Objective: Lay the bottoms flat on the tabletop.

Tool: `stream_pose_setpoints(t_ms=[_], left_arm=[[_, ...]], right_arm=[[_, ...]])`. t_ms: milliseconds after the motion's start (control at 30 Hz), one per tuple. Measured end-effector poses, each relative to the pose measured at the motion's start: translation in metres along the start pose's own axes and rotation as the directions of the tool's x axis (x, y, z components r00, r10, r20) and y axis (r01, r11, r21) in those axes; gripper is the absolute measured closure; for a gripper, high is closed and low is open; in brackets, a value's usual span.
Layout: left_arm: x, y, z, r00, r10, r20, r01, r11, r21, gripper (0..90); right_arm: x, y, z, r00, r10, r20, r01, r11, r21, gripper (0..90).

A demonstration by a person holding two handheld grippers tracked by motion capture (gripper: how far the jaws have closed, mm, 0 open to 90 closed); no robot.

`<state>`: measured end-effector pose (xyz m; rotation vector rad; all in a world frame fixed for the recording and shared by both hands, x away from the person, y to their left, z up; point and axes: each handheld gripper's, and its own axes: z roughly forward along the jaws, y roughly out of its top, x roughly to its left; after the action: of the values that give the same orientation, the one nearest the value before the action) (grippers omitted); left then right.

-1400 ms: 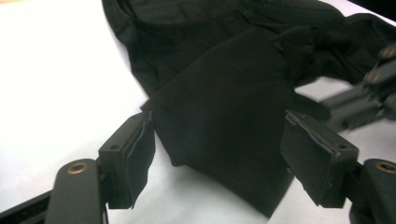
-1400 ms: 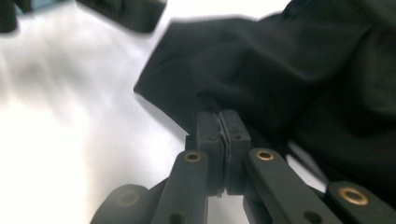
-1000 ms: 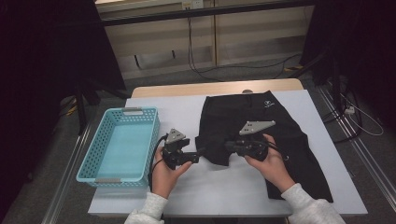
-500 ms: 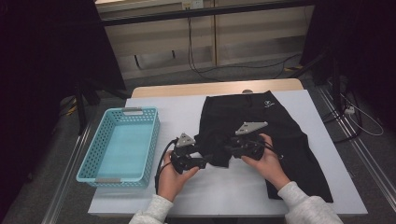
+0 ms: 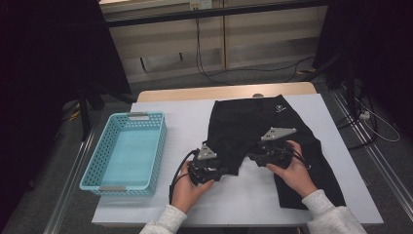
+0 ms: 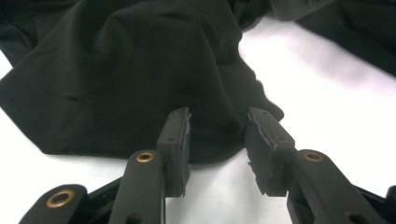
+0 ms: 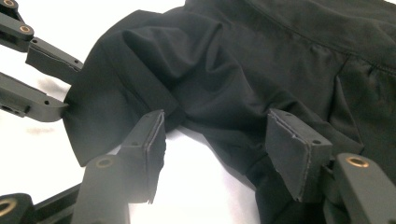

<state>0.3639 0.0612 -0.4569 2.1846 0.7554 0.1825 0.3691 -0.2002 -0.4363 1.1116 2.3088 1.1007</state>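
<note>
Black shorts (image 5: 253, 122) lie spread on the white table (image 5: 180, 117), waistband at the far side. My left gripper (image 5: 225, 170) reaches in from the left at the hem of the near leg. Its jaws have just been closing; the hem of the shorts (image 6: 140, 70) lies between the pads, which stand apart around my left gripper's midpoint (image 6: 217, 126) and do not press on it. My right gripper (image 5: 251, 157) sits over the crotch area, pointing left. Its jaws have just been opening; around its midpoint (image 7: 217, 126) they straddle a fold of the shorts (image 7: 261, 70) without pinching it.
A light blue plastic basket (image 5: 160, 146) stands on the left part of the table. Bare white table lies in front of the shorts and between basket and shorts. Dark stands and cables sit on the floor beyond the table.
The left hand has moved right and nearer, bringing its gripper onto the hem. The right hand has shifted slightly to the right, and the cloth under it now lies slack.
</note>
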Motion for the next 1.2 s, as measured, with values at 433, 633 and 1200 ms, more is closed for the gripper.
stream_pose_setpoints(t_ms=[433,633,1200], left_arm=[[-0.004,0.001,0.004,0.9985,-0.039,0.039,0.037,0.9986,0.038,88.2],[-0.001,0.003,-0.002,0.9945,-0.088,0.056,0.085,0.9949,0.054,89.4],[0.039,0.012,-0.061,0.9765,-0.212,0.037,0.216,0.9642,-0.154,89.6]], right_arm=[[-0.004,-0.003,-0.002,0.9998,0.015,0.014,-0.015,1.0,-0.003,38.8],[-0.004,-0.003,-0.002,0.9995,0.028,0.011,-0.028,0.999,-0.022,39.2],[0.011,0.005,0.021,0.9962,-0.038,-0.078,0.038,0.999,0.003,63.3]])
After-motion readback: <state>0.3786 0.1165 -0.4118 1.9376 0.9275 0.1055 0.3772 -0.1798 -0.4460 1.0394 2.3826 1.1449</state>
